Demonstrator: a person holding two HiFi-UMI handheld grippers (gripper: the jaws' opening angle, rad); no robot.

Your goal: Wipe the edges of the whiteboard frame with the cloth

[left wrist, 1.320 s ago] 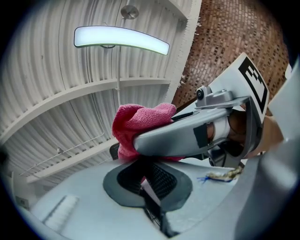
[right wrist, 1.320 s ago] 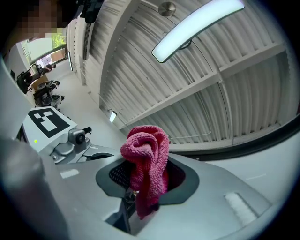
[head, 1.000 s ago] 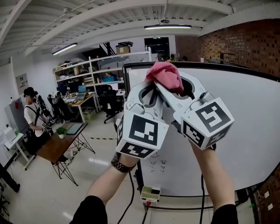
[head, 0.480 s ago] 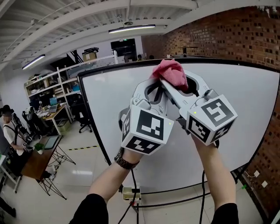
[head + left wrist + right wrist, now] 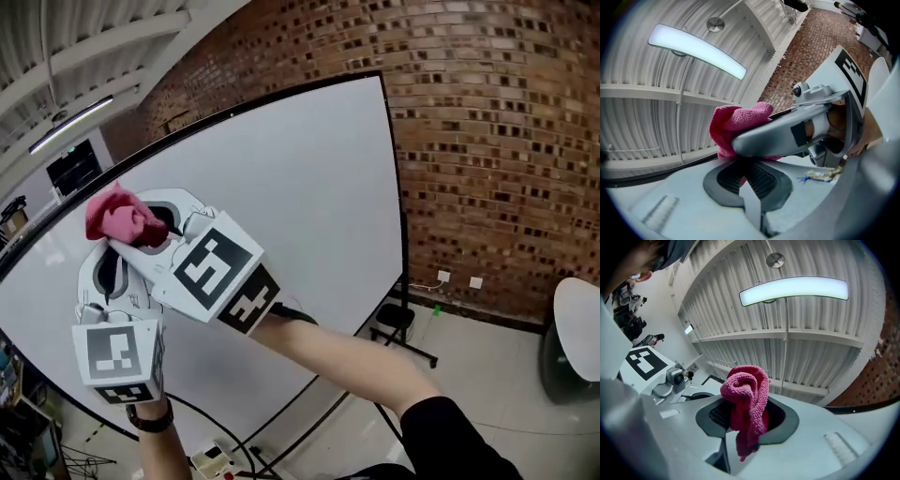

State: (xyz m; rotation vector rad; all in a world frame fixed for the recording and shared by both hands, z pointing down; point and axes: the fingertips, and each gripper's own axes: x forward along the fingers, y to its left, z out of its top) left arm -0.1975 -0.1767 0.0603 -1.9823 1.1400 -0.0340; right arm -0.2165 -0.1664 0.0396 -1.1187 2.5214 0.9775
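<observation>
Brick wall (image 5: 487, 141) backs the whiteboard (image 5: 281, 206), whose black frame (image 5: 396, 187) runs from 9 o'clock up to 1 o'clock and then down its right side. At 9 o'clock the pink cloth (image 5: 120, 217) sits bunched just at the top edge; whether it is touching the edge I cannot tell. The right gripper (image 5: 150, 234) is clenched on the cloth, and the left gripper (image 5: 108, 246) pinches the same wad from below. Wiping looks to be under way along the top edge. The right side shows no cloth near it and probably remains, as does whatever lies out of view.
</observation>
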